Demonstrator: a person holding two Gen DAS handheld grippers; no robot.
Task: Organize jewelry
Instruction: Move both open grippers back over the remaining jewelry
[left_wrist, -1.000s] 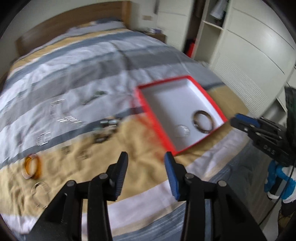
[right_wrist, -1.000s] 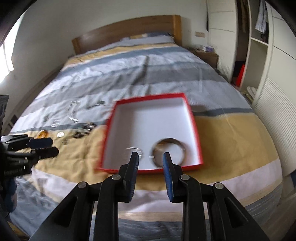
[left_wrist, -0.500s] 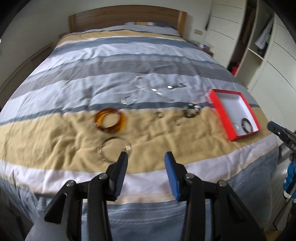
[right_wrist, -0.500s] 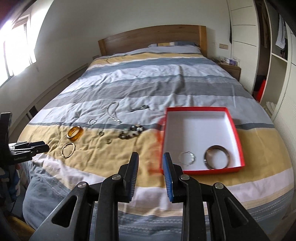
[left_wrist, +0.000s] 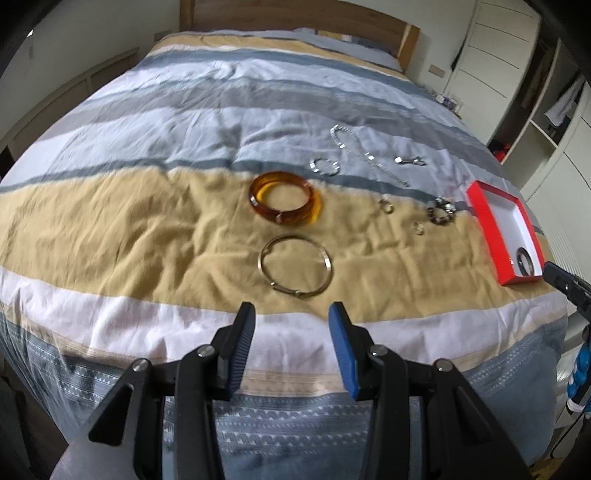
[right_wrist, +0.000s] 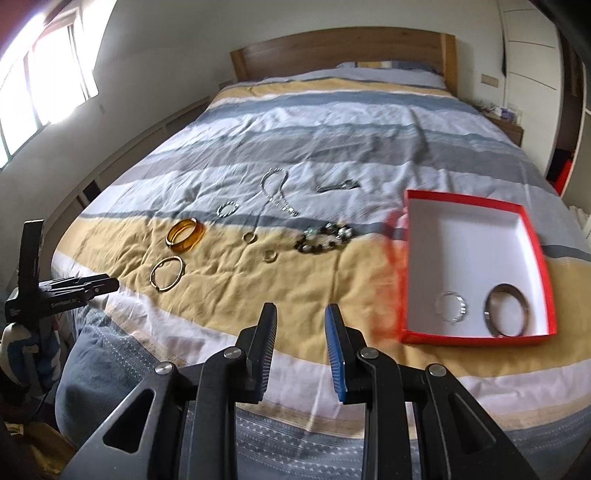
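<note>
The bed (right_wrist: 332, 122), under a quilt striped grey, white and tan, carries everything. At its right edge lies a red box (right_wrist: 532, 236) with a white floor, holding two pieces near its front wall: a dark bangle (right_wrist: 506, 309) and, just left of it, a small silver bracelet (right_wrist: 450, 307). The rest of the jewelry lies loose on the quilt, left of the box. A thin metal hoop (left_wrist: 294, 266) lies flat on the tan stripe, with a wide amber bangle (left_wrist: 285, 202) just behind it. Further right sit a beaded bracelet (right_wrist: 325, 236), a silver chain (right_wrist: 277, 190), and two small rings (right_wrist: 269, 256). The left tool (left_wrist: 291, 338) hovers before the hoop, fingers apart and empty. The right tool (right_wrist: 300, 341) is likewise parted, holding nothing.
</note>
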